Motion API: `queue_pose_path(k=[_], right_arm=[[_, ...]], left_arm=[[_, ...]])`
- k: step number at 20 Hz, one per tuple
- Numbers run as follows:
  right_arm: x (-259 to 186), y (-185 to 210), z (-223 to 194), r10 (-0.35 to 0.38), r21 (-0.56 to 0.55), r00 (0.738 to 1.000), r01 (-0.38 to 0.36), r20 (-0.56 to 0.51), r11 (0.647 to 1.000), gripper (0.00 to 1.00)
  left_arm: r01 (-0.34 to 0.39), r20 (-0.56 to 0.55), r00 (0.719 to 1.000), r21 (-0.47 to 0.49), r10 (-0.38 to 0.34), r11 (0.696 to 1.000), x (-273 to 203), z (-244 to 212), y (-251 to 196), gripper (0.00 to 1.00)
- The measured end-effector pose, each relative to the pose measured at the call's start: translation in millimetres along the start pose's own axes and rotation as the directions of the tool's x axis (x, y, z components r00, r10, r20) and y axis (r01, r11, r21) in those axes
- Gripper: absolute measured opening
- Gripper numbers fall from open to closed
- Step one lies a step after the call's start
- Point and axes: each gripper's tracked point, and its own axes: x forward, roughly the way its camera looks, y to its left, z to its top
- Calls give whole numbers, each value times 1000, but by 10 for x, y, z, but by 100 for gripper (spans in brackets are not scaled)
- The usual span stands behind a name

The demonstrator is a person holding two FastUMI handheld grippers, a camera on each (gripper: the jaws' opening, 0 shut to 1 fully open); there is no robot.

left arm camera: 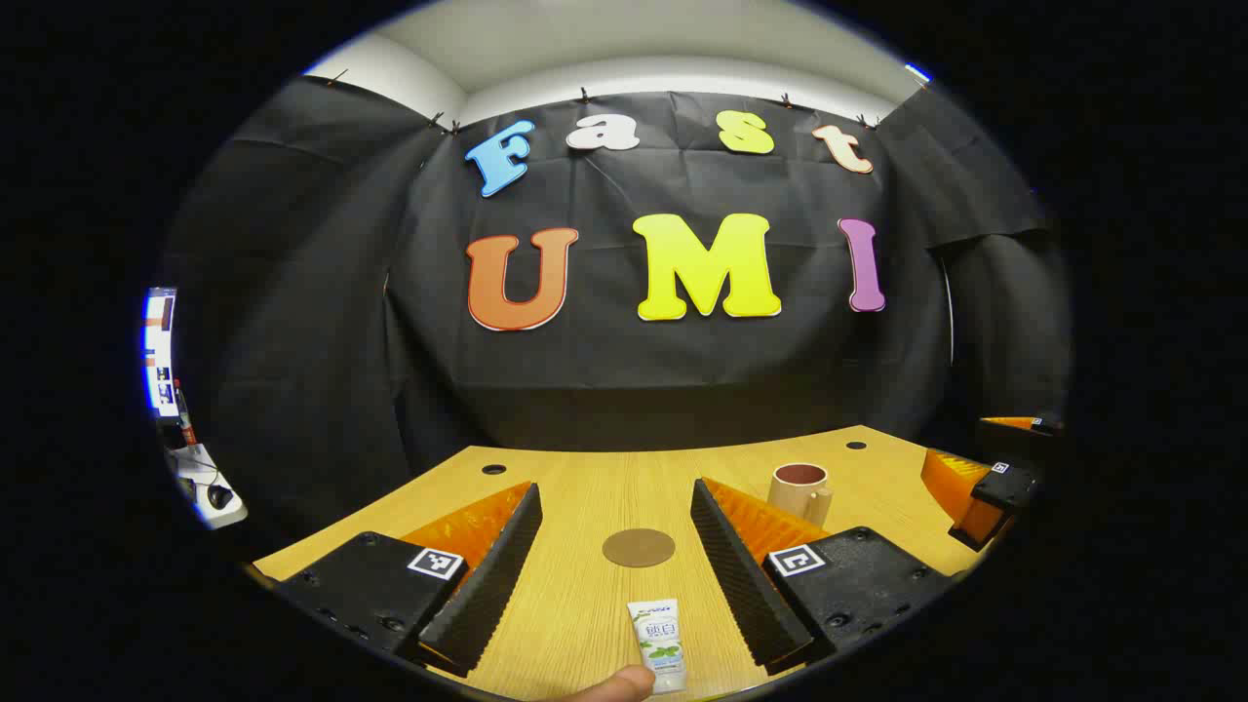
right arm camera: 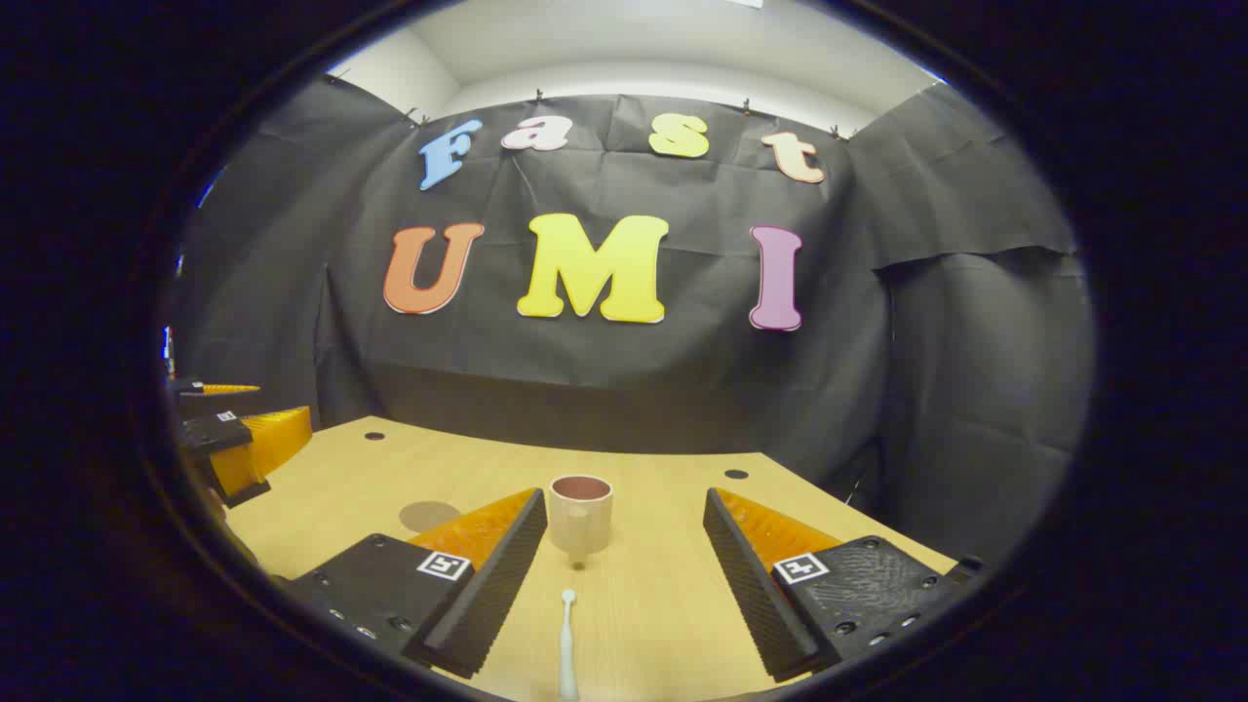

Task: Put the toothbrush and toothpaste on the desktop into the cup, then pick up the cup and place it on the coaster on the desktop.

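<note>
So closest in the left gripper view there's a fingertip (left arm camera: 616,685) poking in at the bottom edge, right up against the near end of the toothpaste (left arm camera: 656,645), which lies flat on the wooden desktop (left arm camera: 585,507) between the left gripper (left arm camera: 617,561)'s two fingers. Those fingers are spread wide apart, not pinching anything, and the tube isn't touching either of them as far as I can see. A bit further out, still between the fingers, sits the round brown coaster (left arm camera: 639,547), flat on the wood with nothing on it. Past the right-hand finger is the cup (left arm camera: 800,491), upright, beige outside with a reddish inside, handle facing the camera. Way off at the right edge you can catch part of the other gripper over the desk edge. Over in the right gripper view, the toothbrush (right arm camera: 566,643) is nearest, lying lengthwise on the desktop with its head pointing away toward the cup, between the right gripper (right arm camera: 624,575)'s fingers, which are also released and wide open, holding nothing. Just beyond the brush head stands the cup, and the coaster is off to the left, well apart from it. Behind everything hangs the black cloth wall (right arm camera: 624,390).
</note>
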Motion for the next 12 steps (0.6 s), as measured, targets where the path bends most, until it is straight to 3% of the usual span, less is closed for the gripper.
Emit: queue_pose_path(k=[12], right_arm=[[-78, -81, 7, -17, 2, 1000, 17, 6, 1000, 96]], left_arm=[[-15, -17, 1000, -15, 15, 1000, -47, -74, 46, 98]])
